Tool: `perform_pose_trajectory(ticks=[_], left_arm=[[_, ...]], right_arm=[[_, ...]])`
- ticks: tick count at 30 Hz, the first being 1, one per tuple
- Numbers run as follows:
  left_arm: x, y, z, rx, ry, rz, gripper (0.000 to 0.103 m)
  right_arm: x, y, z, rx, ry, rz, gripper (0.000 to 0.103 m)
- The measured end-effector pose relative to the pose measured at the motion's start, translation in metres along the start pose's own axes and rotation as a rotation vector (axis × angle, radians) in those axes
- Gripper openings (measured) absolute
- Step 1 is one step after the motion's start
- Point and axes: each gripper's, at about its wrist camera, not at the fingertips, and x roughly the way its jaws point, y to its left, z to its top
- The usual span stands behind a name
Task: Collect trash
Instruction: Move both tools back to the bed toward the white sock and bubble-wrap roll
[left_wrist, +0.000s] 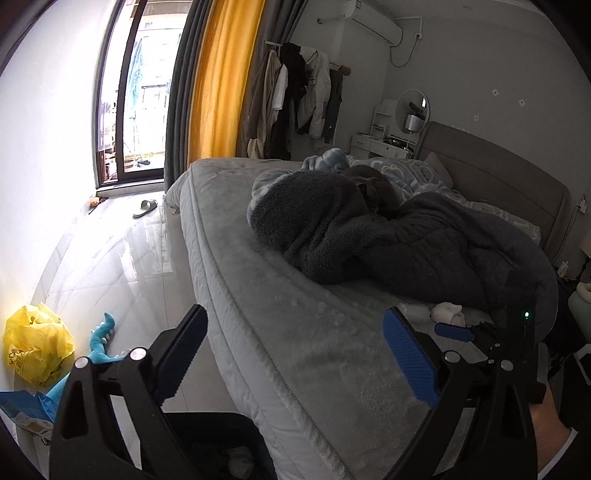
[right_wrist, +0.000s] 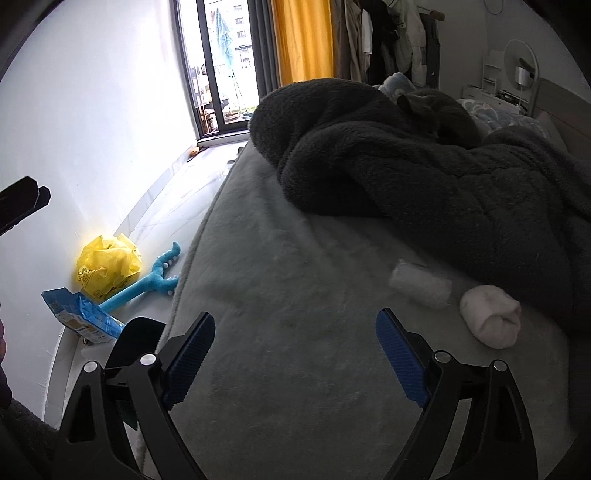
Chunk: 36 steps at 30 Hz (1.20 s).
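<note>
Both my hand-held grippers are released and empty: the left hand-held gripper (left_wrist: 293, 354) and the right hand-held gripper (right_wrist: 295, 354) hang over the bed (right_wrist: 295, 258). Nothing looks collected yet, I judge. The yellow plastic bag (right_wrist: 108, 266) and blue packet (right_wrist: 83, 318) lie on the floor (left_wrist: 110, 258) by the wall, and a white paper roll (right_wrist: 421, 283) sits on the bed.

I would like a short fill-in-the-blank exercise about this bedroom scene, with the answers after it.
1. The crumpled plastic bag on the floor is ____ in colour.
2. The plush toy beside it is ____.
3. The grey cat lies on the ____ blanket.
4. Both grippers, left and right, hold ____.

Answers: yellow; blue; dark grey; nothing
</note>
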Motion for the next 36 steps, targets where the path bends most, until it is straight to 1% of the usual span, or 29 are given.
perform_pose_trajectory(ticks=[2, 6, 10, 14, 17, 21, 24, 29, 34, 36], left_arm=[[0.009, -0.009, -0.004, 0.010, 0.015, -0.015, 0.097], [0.022, -0.024, -0.007, 0.037, 0.019, -0.025, 0.097], [0.044, -0.033, -0.015, 0.018, 0.055, -0.051, 0.097], [0.061, -0.043, -0.020, 0.027, 0.083, -0.067, 0.097], [0.070, -0.052, -0.019, 0.023, 0.089, -0.104, 0.097], [0.087, -0.065, -0.020, 0.063, 0.101, -0.116, 0.097], [0.100, -0.074, -0.019, 0.066, 0.115, -0.143, 0.097], [0.119, -0.088, -0.019, 0.094, 0.134, -0.172, 0.097], [0.138, -0.103, -0.022, 0.122, 0.161, -0.220, 0.097], [0.145, -0.109, -0.023, 0.134, 0.172, -0.238, 0.097]], right_arm=[[-0.001, -0.009, -0.002, 0.010, 0.000, -0.007, 0.090], [-0.005, -0.028, -0.005, 0.019, -0.001, -0.026, 0.090], [-0.007, -0.047, -0.007, 0.033, -0.001, -0.042, 0.090], [-0.005, -0.066, -0.009, 0.034, 0.008, -0.068, 0.090], [-0.007, -0.083, -0.012, 0.051, 0.010, -0.087, 0.090], [-0.009, -0.104, -0.012, 0.081, -0.002, -0.115, 0.090], [-0.007, -0.118, -0.010, 0.101, -0.010, -0.129, 0.090], [0.001, -0.138, -0.010, 0.124, 0.007, -0.146, 0.090], [0.009, -0.156, -0.015, 0.141, 0.027, -0.159, 0.090], [0.012, -0.164, -0.017, 0.156, 0.030, -0.151, 0.090]])
